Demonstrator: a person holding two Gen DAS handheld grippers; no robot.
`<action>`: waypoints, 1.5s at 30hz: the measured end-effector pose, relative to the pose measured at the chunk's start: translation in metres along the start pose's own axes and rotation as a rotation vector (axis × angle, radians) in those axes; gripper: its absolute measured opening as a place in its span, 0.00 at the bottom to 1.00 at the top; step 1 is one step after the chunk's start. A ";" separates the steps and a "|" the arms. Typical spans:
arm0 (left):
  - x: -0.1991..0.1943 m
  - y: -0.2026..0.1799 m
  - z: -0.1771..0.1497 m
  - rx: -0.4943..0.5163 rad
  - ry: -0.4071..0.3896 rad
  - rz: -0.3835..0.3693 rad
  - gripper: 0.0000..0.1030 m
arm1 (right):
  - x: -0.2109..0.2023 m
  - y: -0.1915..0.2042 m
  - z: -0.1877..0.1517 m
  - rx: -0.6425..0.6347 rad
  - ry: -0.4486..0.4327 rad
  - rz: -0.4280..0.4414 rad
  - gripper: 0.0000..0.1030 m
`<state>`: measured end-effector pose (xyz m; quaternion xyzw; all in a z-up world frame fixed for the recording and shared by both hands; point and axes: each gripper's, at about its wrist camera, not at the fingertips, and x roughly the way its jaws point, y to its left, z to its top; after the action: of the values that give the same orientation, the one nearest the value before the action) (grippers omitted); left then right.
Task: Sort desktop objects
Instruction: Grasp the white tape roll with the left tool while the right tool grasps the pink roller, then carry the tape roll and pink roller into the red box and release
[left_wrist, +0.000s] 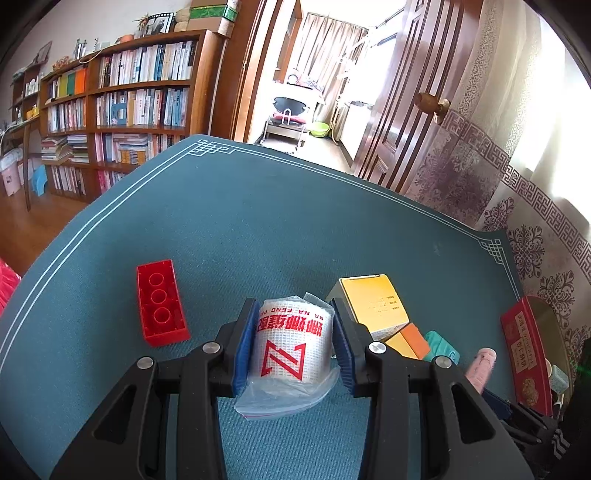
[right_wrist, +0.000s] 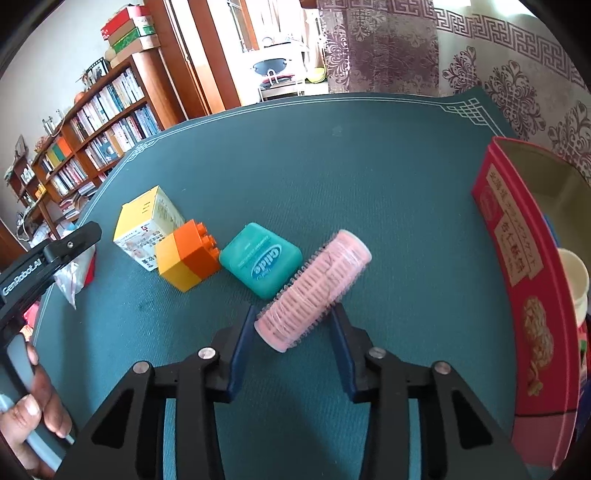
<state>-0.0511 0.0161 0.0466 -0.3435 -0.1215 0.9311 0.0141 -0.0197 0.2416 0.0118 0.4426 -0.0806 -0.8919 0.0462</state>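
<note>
My left gripper (left_wrist: 293, 332) is shut on a white roll of tape in a clear bag (left_wrist: 291, 343), printed with red characters, resting on the green mat (left_wrist: 258, 221). My right gripper (right_wrist: 293, 328) has its jaws around the near end of a pink hair roller (right_wrist: 314, 291) lying at an angle on the mat; the left pad touches it, and a gap shows at the right pad. The roller also shows in the left wrist view (left_wrist: 480, 365).
A red brick (left_wrist: 160, 302) lies left of the tape. A yellow box (right_wrist: 147, 221), an orange-yellow block (right_wrist: 188, 258) and a teal floss case (right_wrist: 260, 258) lie together mid-mat. A red open box (right_wrist: 517, 280) holding a white cup (right_wrist: 574, 277) stands at the right.
</note>
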 end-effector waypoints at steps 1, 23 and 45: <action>0.000 0.000 0.000 0.001 -0.001 -0.002 0.40 | -0.003 -0.003 -0.002 0.013 -0.002 0.008 0.42; -0.021 -0.034 -0.009 0.077 -0.048 -0.090 0.40 | -0.089 -0.022 -0.021 0.001 -0.197 -0.092 0.42; -0.034 -0.067 -0.031 0.176 -0.035 -0.154 0.40 | -0.129 -0.120 -0.033 0.172 -0.228 -0.236 0.43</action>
<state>-0.0091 0.0839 0.0609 -0.3143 -0.0657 0.9402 0.1137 0.0828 0.3761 0.0712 0.3474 -0.1086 -0.9253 -0.1060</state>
